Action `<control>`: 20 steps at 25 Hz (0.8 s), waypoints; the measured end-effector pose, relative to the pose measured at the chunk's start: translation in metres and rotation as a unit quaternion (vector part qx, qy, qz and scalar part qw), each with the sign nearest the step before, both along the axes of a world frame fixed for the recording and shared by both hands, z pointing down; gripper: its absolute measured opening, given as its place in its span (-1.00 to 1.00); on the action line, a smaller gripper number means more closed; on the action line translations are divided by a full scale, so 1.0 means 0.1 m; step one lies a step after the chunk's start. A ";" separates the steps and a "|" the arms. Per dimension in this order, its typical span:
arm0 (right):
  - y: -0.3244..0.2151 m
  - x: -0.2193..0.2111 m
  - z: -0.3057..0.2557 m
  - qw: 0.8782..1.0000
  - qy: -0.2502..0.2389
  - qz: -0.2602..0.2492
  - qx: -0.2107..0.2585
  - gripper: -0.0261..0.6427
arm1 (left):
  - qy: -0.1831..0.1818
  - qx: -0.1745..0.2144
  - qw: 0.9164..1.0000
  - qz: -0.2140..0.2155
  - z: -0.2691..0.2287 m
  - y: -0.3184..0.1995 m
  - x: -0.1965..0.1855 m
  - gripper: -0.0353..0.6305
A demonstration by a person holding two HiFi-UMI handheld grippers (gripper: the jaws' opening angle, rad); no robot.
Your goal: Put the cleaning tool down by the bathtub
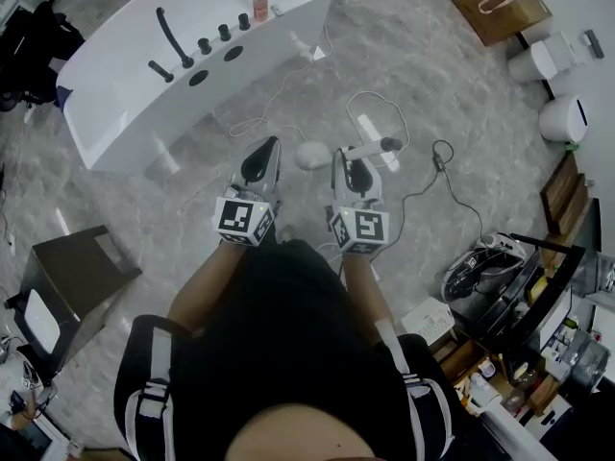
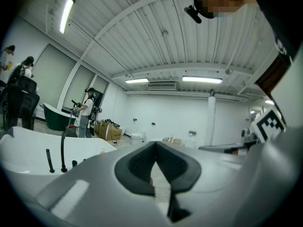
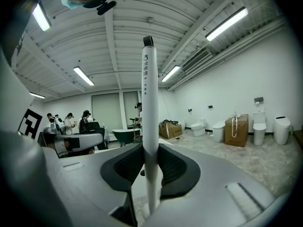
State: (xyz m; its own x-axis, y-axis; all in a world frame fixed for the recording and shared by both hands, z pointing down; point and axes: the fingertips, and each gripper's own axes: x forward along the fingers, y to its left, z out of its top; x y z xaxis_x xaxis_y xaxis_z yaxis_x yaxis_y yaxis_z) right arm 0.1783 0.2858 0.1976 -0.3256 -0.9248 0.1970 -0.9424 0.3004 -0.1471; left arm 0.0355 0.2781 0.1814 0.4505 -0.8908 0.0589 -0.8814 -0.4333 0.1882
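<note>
The cleaning tool is a white stick with a round white head point(image 1: 310, 155) and a dark-tipped handle point(image 1: 377, 146). My right gripper point(image 1: 352, 164) is shut on its stick. In the right gripper view the stick point(image 3: 150, 108) stands upright between the pads of that gripper point(image 3: 150, 157). My left gripper point(image 1: 261, 154) is beside it on the left, shut with nothing in it; in its own view the pads of the left gripper point(image 2: 155, 148) meet at the tip. The white bathtub point(image 1: 115, 104) with a black faucet point(image 1: 173, 38) lies ahead to the left, and shows low at the left point(image 2: 23, 148).
White and black cables point(image 1: 423, 185) trail over the grey marble floor ahead. Toilets point(image 1: 567, 118) and a cardboard box point(image 1: 500, 3) stand at the right, and a cluttered shelf point(image 1: 538, 296) is near right. A dark cabinet point(image 1: 72, 277) sits near left. People stand in the background point(image 2: 87, 117).
</note>
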 end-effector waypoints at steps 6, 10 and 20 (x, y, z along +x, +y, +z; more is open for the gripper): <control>-0.57 -0.18 0.02 1.000 0.008 0.001 -0.003 -0.64 | 0.001 -0.001 1.000 0.002 0.01 -0.58 -0.19 -0.87; -0.94 -0.35 0.05 1.000 0.012 0.006 -0.007 -0.64 | 0.002 -0.003 1.000 0.005 0.02 -0.97 -0.36 -0.87; -1.68 -0.58 0.21 0.999 0.022 0.026 -0.019 -0.64 | 0.000 -0.004 1.000 0.022 0.09 -1.74 -0.60 -0.87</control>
State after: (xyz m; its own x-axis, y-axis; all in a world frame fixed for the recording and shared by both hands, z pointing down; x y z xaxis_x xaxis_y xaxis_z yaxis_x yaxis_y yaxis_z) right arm 0.1207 0.1178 0.2182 -0.2676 -0.9316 0.2461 -0.9623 0.2457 -0.1164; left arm -0.0240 0.1039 0.1907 0.4885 -0.8701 0.0661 -0.8620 -0.4694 0.1915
